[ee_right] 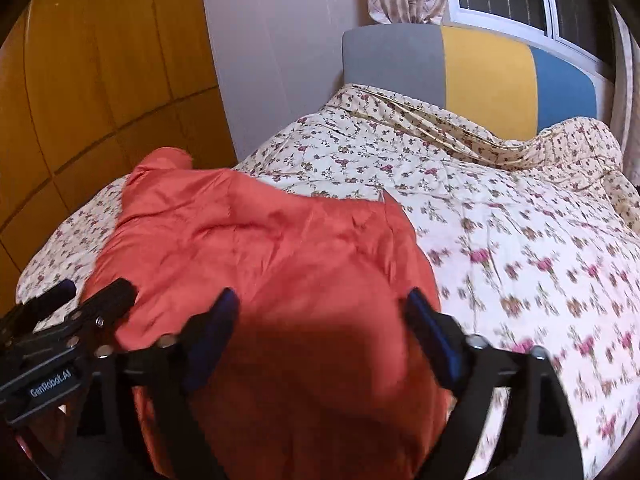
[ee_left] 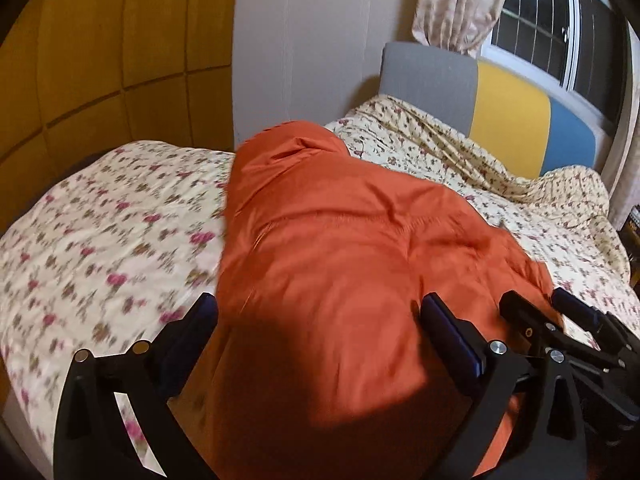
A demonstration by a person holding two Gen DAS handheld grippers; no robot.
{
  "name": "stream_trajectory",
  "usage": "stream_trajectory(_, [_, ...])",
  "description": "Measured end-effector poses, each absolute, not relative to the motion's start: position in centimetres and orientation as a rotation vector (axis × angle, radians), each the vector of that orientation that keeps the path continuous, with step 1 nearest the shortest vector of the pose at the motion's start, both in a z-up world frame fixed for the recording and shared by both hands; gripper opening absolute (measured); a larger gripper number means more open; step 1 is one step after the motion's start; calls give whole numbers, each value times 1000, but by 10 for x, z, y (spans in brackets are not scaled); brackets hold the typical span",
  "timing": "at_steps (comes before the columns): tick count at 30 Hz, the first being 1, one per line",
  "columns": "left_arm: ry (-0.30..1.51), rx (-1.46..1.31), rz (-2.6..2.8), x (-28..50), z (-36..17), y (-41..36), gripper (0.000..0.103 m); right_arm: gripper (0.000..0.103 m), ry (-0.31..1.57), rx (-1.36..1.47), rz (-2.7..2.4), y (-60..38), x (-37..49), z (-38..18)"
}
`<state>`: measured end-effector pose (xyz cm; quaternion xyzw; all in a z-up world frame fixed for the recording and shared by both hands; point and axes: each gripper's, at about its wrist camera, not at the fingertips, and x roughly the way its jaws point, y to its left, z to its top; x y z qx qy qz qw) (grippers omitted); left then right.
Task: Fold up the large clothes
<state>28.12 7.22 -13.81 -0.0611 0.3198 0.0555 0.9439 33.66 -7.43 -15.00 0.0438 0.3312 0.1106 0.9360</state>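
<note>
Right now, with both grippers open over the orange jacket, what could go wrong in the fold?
1. The left gripper and right gripper sit side by side; they may collide.
2. The orange jacket looks puffy and slick, so a shallow pinch may slip.
3. The quilt beneath could get pinched too.
</note>
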Motion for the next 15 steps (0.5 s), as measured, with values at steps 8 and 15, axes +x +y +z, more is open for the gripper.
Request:
stream_trajectory(8, [622, -77, 185, 200, -137, 71, 100, 101, 692, 171, 233, -99, 259, -142])
stream_trajectory(15, [605, -73, 143, 141, -131, 73, 100, 101, 662, 187, 207, -105, 191, -136])
